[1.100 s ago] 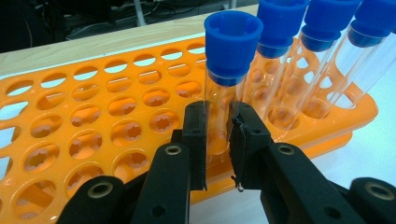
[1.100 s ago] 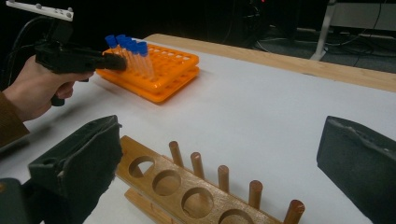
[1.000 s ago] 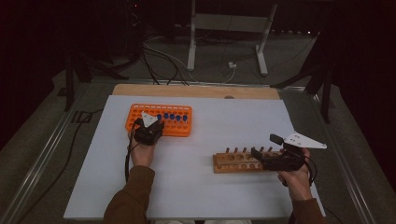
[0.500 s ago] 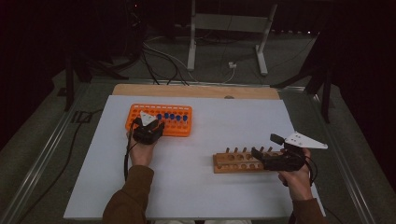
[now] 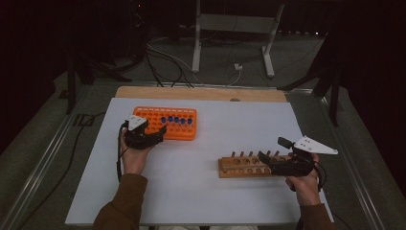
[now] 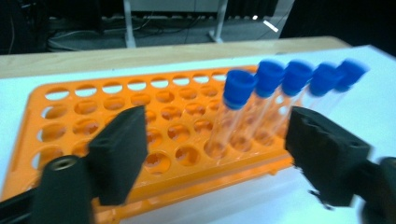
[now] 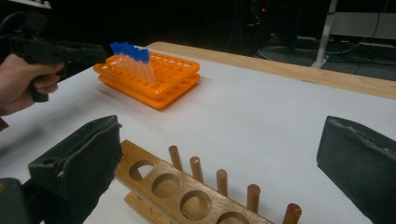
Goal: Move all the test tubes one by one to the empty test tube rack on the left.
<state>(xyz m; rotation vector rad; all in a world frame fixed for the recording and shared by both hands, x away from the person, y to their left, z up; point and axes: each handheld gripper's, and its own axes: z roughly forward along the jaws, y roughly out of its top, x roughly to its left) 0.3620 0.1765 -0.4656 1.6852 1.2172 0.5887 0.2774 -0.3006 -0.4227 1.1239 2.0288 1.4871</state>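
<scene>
While my left hand-held gripper (image 6: 210,154) gapes released at the orange plastic rack's (image 5: 167,135) six-o'clock edge, closing carelessly could topple the neighbouring blue-capped clear tubes (image 6: 238,109); my right hand-held gripper (image 7: 210,172) is likewise released.

Lab: tube rack (image 5: 168,122), capped tubes (image 6: 238,107)
</scene>
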